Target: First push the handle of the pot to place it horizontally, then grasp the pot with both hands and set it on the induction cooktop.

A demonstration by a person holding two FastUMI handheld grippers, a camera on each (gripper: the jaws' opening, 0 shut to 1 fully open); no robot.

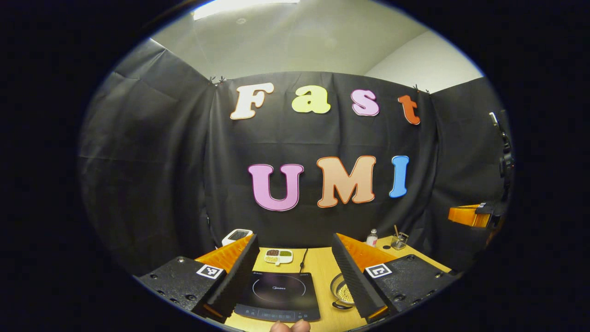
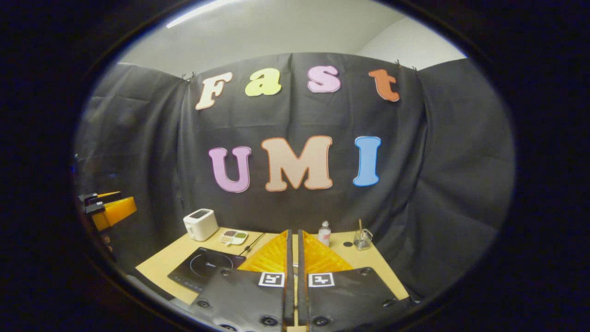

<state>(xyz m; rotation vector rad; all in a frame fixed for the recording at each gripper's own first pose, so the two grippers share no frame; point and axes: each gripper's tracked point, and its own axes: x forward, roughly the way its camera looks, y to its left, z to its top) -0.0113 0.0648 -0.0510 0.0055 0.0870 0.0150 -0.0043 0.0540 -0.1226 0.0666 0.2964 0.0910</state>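
Left gripper point(image 1: 295, 258) hangs wide open and empty over the induction cooktop point(image 1: 279, 295), likely staged for a two-handed lift. Pot point(image 1: 342, 291) sits just right of the cooktop, partly hidden behind a finger; handle unclear. Right gripper point(image 2: 292, 244) pressed nearly closed, empty, probably to push.

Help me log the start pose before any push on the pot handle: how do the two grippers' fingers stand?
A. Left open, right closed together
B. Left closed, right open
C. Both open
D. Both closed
A: the left gripper has its fingers spread wide over the induction cooktop, while the right gripper has its fingers together, holding nothing.
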